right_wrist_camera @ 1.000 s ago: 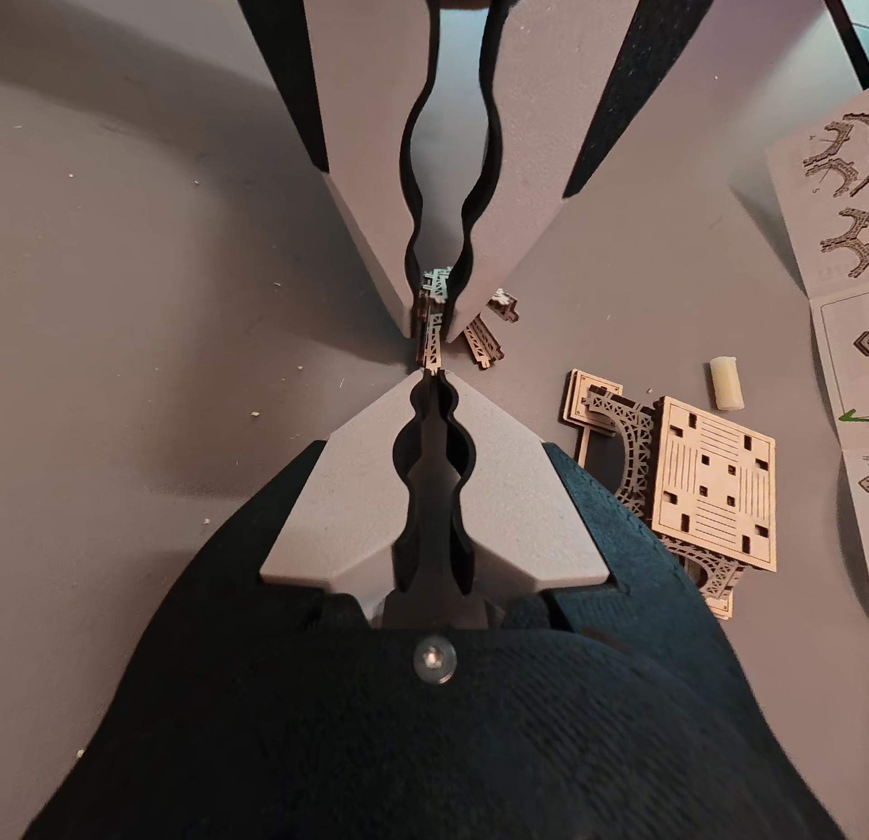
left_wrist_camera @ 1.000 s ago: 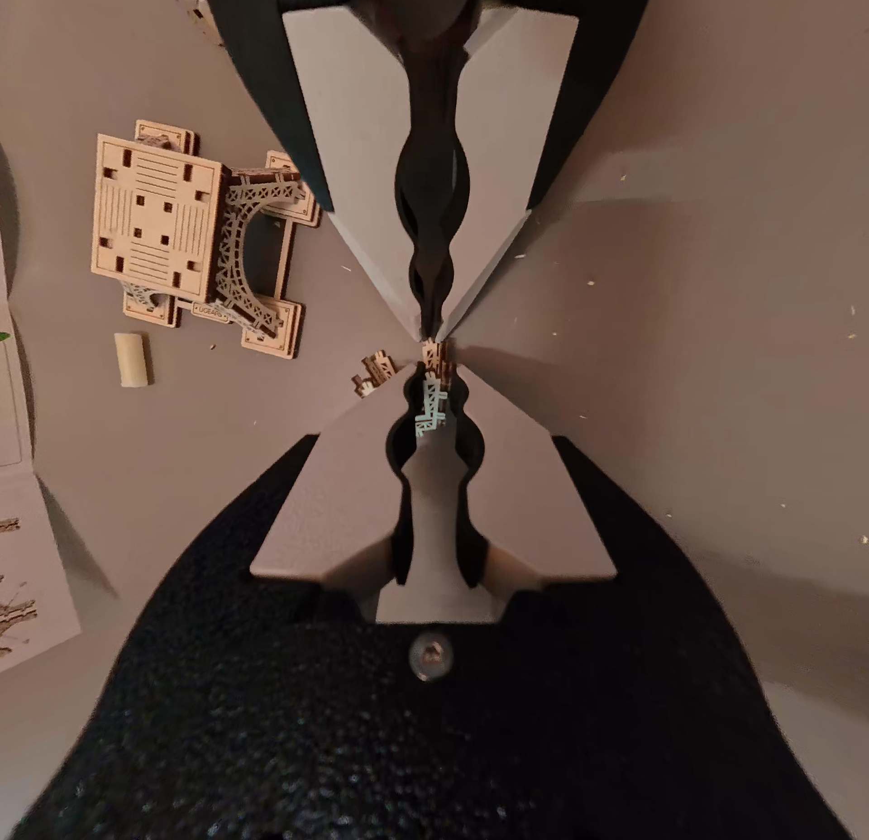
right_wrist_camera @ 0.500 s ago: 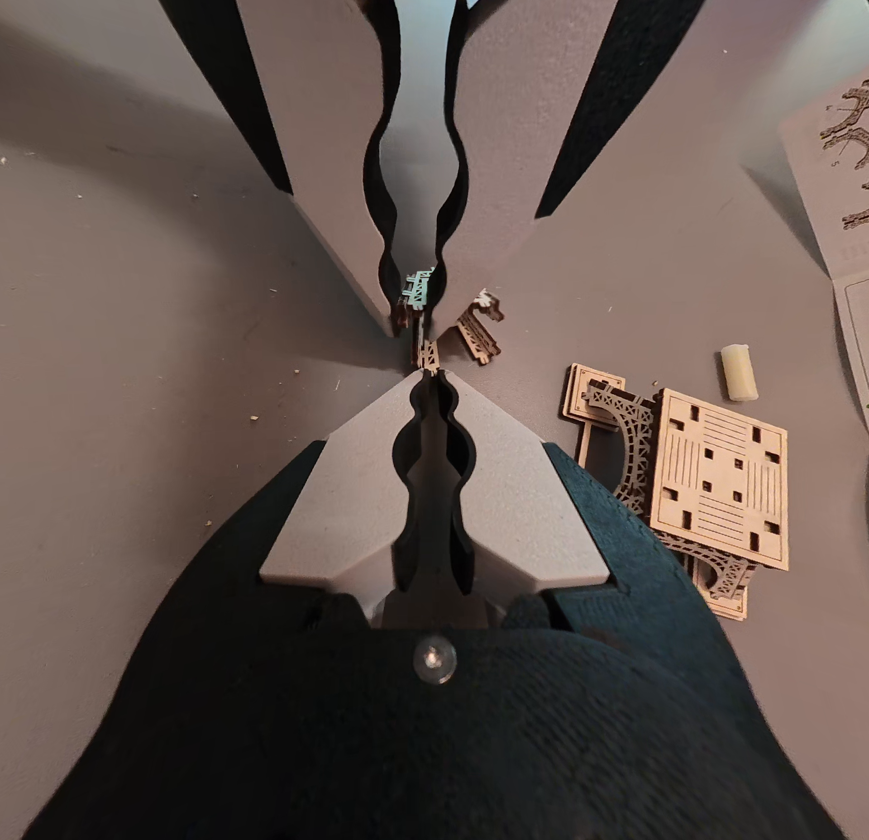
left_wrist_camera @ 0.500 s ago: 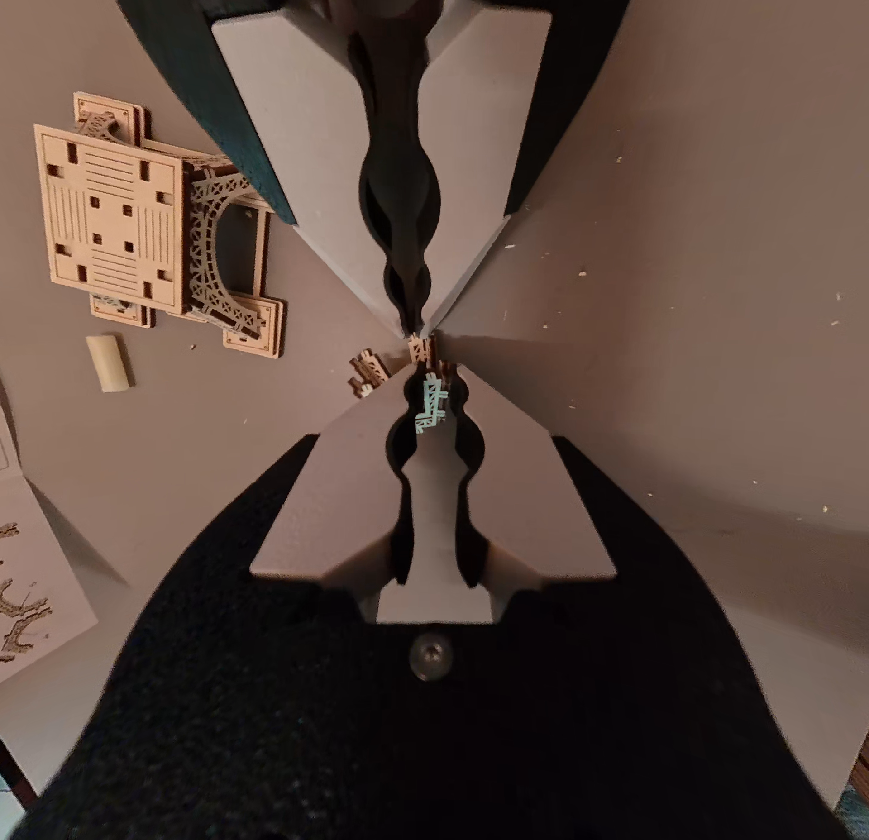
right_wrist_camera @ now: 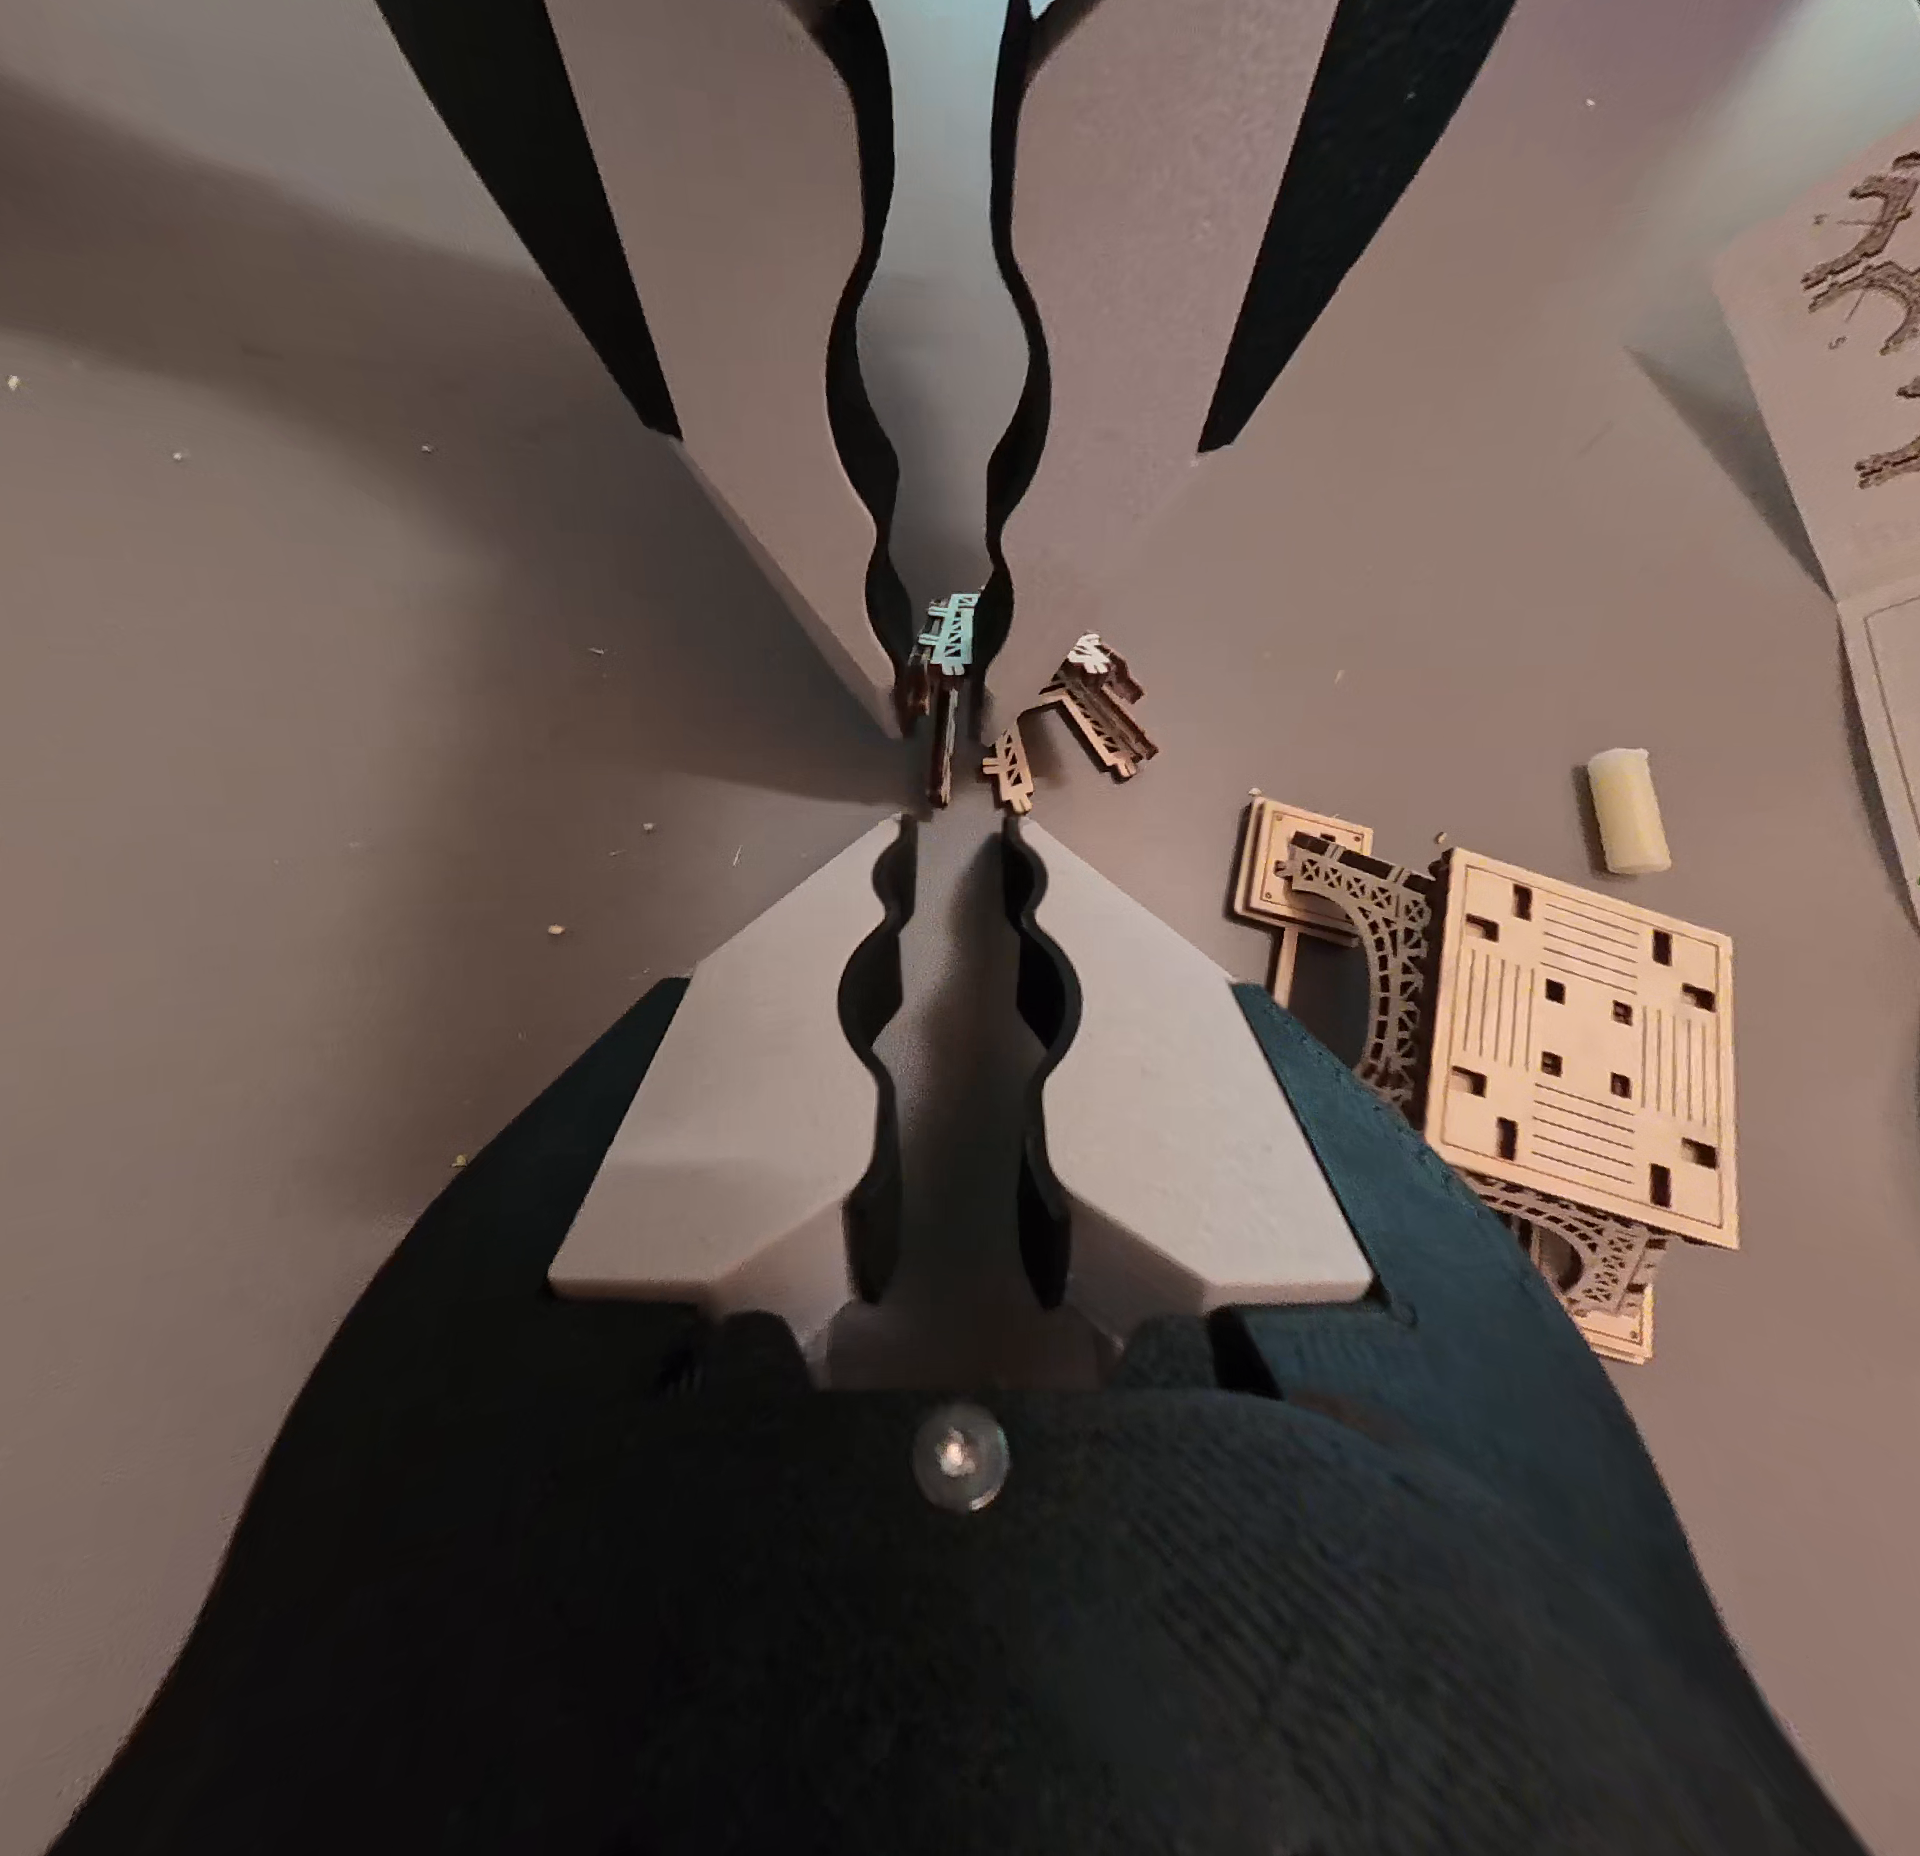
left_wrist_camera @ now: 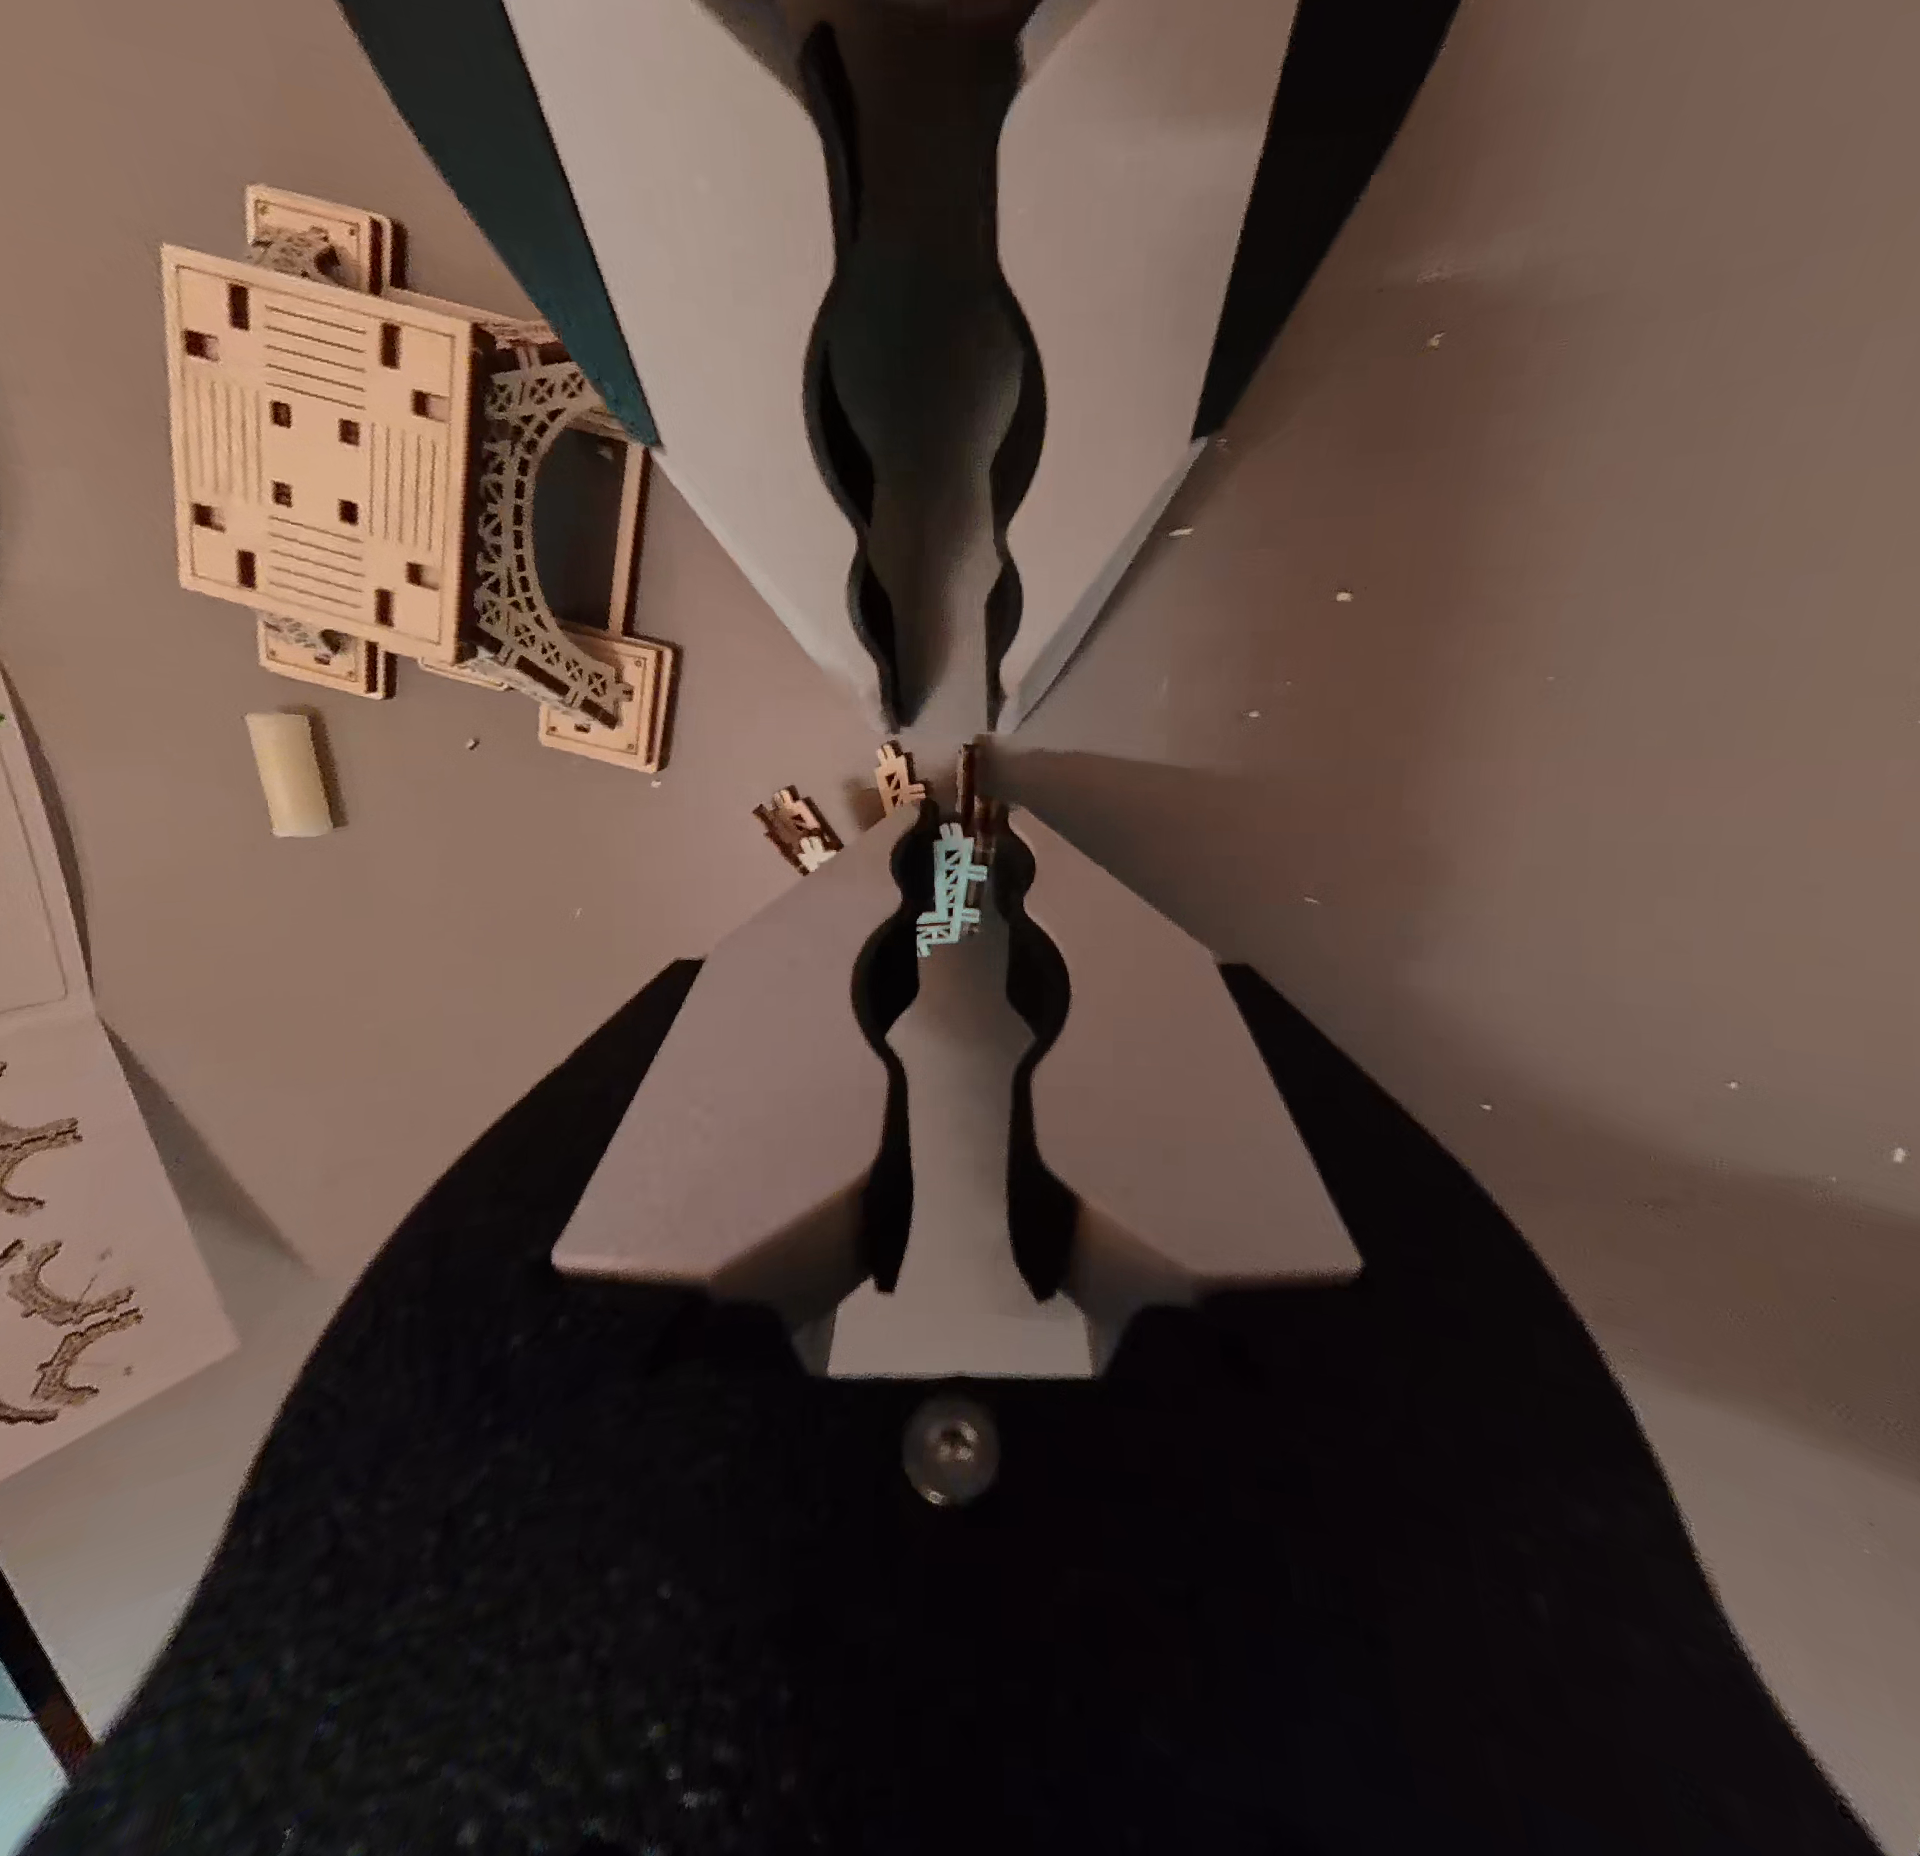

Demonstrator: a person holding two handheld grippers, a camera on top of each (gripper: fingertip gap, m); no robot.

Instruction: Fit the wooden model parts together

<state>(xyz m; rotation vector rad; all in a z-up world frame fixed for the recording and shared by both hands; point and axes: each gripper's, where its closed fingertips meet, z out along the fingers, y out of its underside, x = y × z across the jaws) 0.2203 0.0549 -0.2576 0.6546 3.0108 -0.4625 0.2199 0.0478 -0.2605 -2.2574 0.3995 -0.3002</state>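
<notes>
Left gripper (left_wrist_camera: 951, 819): pinched on a small lattice strip (left_wrist_camera: 951, 887), tips meeting the other's.
Right gripper (right_wrist_camera: 951, 819): fingers narrowly apart, holding nothing.
Loose lattice pieces (right_wrist_camera: 1081, 710): on the grey table (right_wrist_camera: 312, 663), just right of the tips.
Tower base (right_wrist_camera: 1558, 1058): further right, on its side.
Pale cylinder (right_wrist_camera: 1626, 814): beyond the base.
</notes>
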